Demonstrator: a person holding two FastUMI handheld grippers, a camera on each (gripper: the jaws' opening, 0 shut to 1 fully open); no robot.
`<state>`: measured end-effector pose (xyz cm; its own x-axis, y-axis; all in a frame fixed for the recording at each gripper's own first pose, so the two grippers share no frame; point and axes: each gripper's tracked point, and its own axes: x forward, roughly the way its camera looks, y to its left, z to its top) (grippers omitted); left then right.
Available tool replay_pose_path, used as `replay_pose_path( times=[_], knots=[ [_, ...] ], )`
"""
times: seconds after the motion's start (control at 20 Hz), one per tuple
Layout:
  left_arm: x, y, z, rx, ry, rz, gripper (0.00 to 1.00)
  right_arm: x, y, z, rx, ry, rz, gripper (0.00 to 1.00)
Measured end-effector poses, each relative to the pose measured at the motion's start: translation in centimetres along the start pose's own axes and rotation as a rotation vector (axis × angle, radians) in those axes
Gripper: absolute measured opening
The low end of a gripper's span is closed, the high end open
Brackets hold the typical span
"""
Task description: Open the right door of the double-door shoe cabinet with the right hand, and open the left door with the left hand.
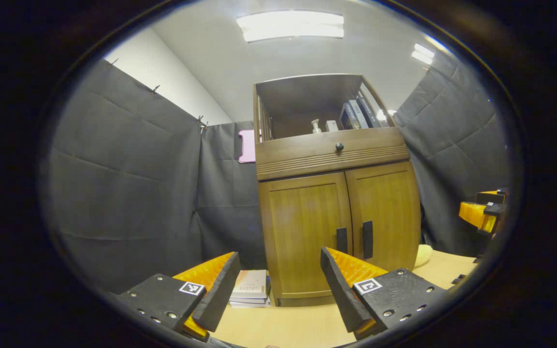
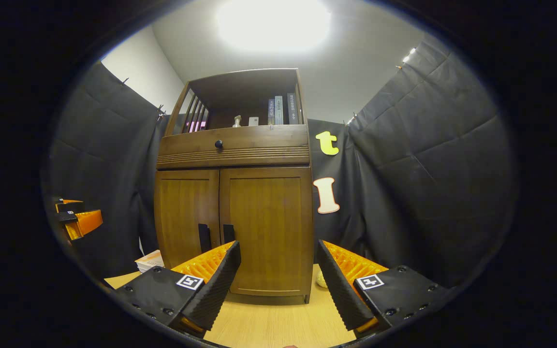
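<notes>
The shoe cabinet [image 2: 234,193] stands at the table's [image 2: 269,324] rear edge. Its 2 doors sit under 1 drawer [image 2: 232,145]; books [image 2: 281,110] stand on the shelf above. Stacked books [image 1: 250,288] lie left of it.

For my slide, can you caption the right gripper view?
Open right gripper faces the shoe cabinet, both doors shut.

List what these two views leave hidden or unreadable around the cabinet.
- Cabinet interior: hidden behind the shut left door and right door, both views.
- Books on the top shelf: spines too small to read.
- Pale yellow object by the cabinet's right side: mostly hidden behind the cabinet, left gripper view.
- Stack of books: partly covered by the left gripper.
</notes>
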<state>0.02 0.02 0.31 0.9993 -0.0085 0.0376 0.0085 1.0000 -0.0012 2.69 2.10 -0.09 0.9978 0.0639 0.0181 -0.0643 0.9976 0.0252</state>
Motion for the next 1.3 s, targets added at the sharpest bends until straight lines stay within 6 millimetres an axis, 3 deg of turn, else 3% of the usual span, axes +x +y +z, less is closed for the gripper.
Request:
replay_pose_path(
  times=[0.35,0.7,0.95,1.3],
  knots=[
    [0.5,0.8,-0.2,0.010,0.002,0.077,0.96,5.1,3.3,-0.1,0.016,-0.004,0.061,0.99],
    [0.5,2.2,-0.2,0.020,0.011,0.185,0.96,11.4,7.4,-1.6,0.047,0.008,0.137,0.99],
    [-3.7,7.1,-0.8,0.029,0.025,0.276,0.96,15.4,10.0,-3.3,0.055,0.024,0.165,0.96],
    [-5.5,9.4,-0.5,0.052,0.035,0.369,0.97,19.3,11.9,-5.6,0.035,0.038,0.159,0.99]
  ],
)
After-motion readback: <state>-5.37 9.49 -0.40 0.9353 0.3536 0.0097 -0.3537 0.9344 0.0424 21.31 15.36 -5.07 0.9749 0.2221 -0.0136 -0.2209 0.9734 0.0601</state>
